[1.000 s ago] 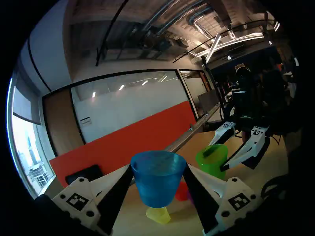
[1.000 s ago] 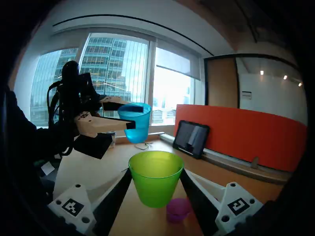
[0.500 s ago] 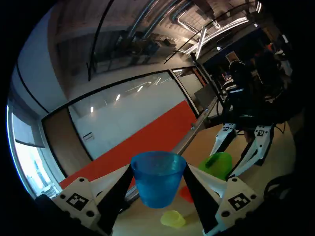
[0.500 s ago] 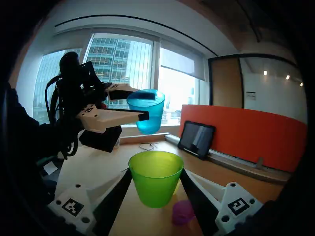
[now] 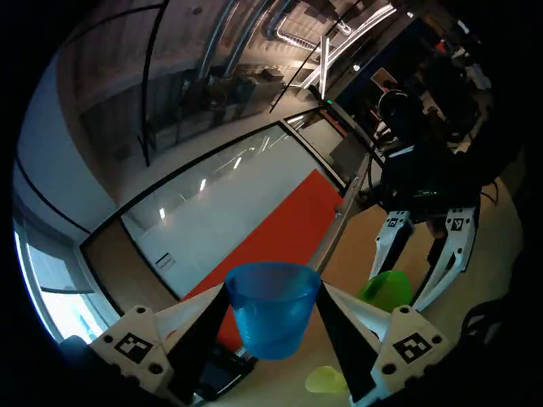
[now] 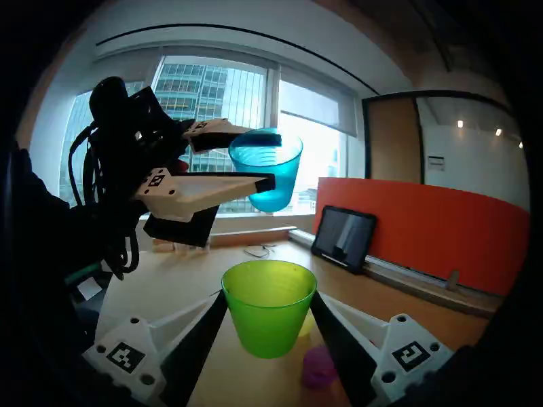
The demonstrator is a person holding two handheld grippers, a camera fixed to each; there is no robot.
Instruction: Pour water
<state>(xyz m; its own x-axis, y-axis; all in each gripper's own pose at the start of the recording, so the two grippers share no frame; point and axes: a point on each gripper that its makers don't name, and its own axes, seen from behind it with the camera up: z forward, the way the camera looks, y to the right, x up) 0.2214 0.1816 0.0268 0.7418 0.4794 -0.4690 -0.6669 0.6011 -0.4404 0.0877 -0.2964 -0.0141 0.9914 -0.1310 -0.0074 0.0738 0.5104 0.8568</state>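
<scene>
While fingers (image 6: 203, 188) clasp it, blue cup (image 6: 266, 171) hangs — tilted.

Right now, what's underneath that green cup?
The right gripper holds the green cup over the wooden table. Below it sit a small purple cup and a sliver of a yellow cup. The green cup covers the rest of the yellow one.
</scene>
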